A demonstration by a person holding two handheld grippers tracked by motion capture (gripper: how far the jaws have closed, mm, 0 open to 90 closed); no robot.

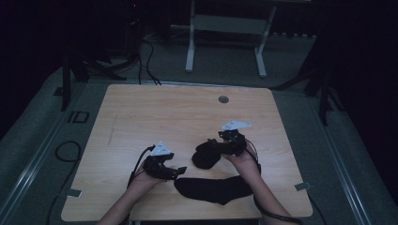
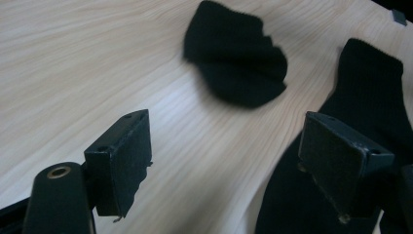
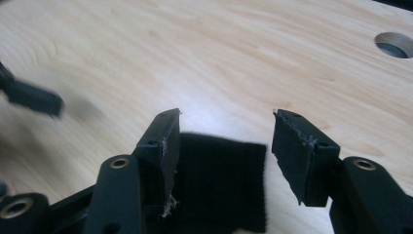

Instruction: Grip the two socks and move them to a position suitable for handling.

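Wooden table [image 1: 141, 112] carries two black socks: a bunched sock [image 1: 206, 153] at my right gripper [image 1: 224, 140], a flat sock [image 1: 213, 188] near the front edge. I back the right gripper clear before regrasping; its jaws stand spread, cuff lying loose between. Left gripper [image 1: 174, 172], spread and empty, angles low beside the flat sock.

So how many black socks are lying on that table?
2. One bunched-up sock lies mid-table, just below the right claw. The other sock lies flat near the front edge, between the person's hands.

Matt knitted socks [image 1: 213, 188], smooth wood table [image 1: 155, 112]
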